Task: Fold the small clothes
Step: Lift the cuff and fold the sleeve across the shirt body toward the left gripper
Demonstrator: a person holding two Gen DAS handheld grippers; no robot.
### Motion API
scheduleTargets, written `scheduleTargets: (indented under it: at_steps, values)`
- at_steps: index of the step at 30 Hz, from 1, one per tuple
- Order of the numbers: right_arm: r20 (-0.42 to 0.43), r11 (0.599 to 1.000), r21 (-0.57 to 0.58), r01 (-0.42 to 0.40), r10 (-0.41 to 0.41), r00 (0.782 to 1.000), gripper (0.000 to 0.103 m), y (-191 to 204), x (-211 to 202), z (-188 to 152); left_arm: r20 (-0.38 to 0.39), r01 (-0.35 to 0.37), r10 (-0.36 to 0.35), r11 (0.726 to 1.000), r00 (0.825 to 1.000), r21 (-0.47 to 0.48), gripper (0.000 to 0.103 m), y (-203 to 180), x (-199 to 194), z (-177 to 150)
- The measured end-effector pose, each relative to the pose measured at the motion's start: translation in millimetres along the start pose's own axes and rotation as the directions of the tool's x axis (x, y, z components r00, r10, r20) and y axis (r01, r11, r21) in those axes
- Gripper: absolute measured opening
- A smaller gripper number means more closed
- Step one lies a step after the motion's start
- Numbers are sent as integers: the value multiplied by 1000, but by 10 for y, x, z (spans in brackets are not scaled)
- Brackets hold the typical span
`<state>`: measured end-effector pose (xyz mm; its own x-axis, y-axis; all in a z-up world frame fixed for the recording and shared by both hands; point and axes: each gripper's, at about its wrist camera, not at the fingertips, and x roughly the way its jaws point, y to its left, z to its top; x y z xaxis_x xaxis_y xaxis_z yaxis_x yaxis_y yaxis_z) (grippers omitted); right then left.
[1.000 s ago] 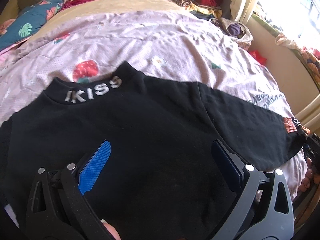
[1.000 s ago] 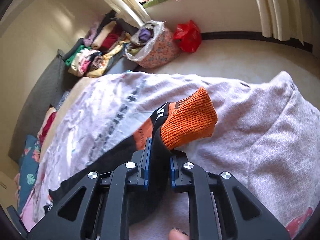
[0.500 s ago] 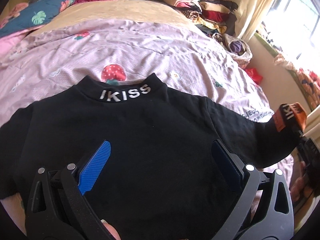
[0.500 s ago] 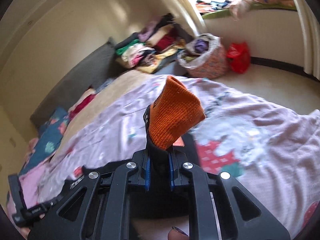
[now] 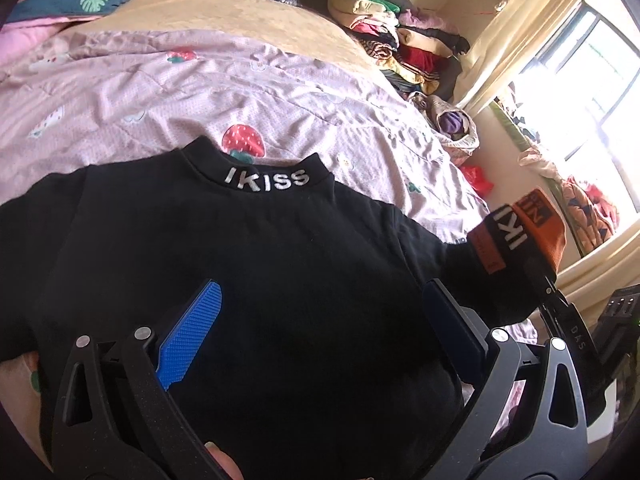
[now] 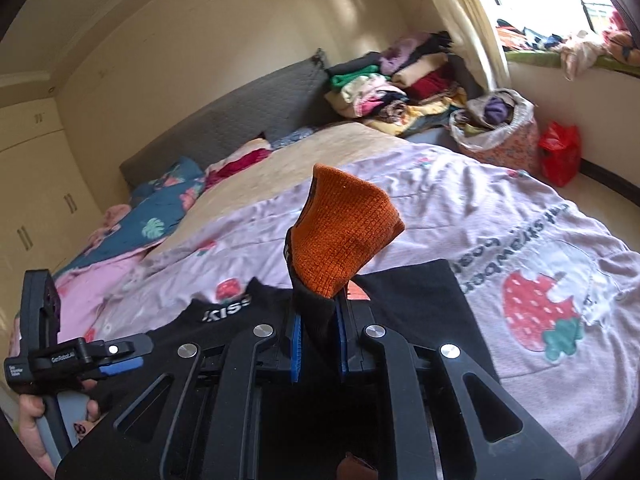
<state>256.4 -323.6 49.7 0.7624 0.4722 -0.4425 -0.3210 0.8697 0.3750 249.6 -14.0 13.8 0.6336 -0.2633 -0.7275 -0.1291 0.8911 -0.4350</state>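
Observation:
A small black sweater point(image 5: 260, 272) with "IKISS" on its collar point(image 5: 267, 179) lies flat on the bed; its collar shows in the right wrist view point(image 6: 228, 310). My left gripper point(image 5: 320, 308) is open and empty, hovering over the sweater's body; it also shows in the right wrist view point(image 6: 120, 362). My right gripper point(image 6: 318, 340) is shut on the sweater's right sleeve just below its orange cuff point(image 6: 344, 236). The sleeve is lifted off the bed and the cuff point(image 5: 536, 224) stands up above the sweater's right side.
A pink strawberry-print quilt point(image 5: 200, 92) covers the bed. Stacked folded clothes point(image 5: 396, 40) sit at the far corner. A floral bag of clothes point(image 6: 496, 128) and a red bag point(image 6: 560, 152) stand on the floor by the window wall. Pillows point(image 6: 160, 208) lie at the headboard.
My right gripper has lifted the orange-cuffed sleeve off the bed and carried it inward over the sweater. My left gripper stays open above the body.

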Motion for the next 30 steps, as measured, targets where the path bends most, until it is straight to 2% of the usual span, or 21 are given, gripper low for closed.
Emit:
scheduleTargets:
  at_steps: [2, 7, 11, 19, 23, 25, 27, 29, 30]
  values:
    - [-8, 1000, -25, -20, 19, 1000, 12, 104, 10, -32, -8, 11, -11, 1000, 1000, -16, 95, 59, -2, -24]
    - [-15, 995, -77, -57, 56, 998, 12, 341, 40, -104, -38, 93, -98, 990, 994, -110, 95, 265, 8, -63]
    - [-56, 990, -113, -84, 78, 995, 12, 544, 152, -224, -28, 120, -126, 981, 992, -151, 95, 394, -26, -81]
    - [-153, 971, -209, -116, 85, 985, 12, 888, 412, -578, -41, 229, -248, 938, 968, -260, 95, 632, 21, -156]
    - [-230, 961, -241, -135, 79, 970, 15, 972, 552, -760, -51, 256, -287, 912, 957, -319, 95, 724, 123, -205]
    - [-285, 959, -238, -151, 80, 955, 16, 967, 621, -824, -57, 266, -302, 902, 951, -339, 95, 743, 178, -231]
    - [-327, 956, -226, -187, 107, 939, 24, 963, 649, -861, -65, 260, -299, 902, 952, -346, 95, 744, 216, -253]
    - [-353, 944, -228, -241, 150, 924, 56, 1000, 614, -876, -80, 260, -305, 900, 949, -349, 95, 722, 270, -287]
    - [-358, 936, -236, -262, 167, 919, 58, 1010, 579, -873, -82, 261, -307, 899, 948, -351, 95, 725, 279, -301]
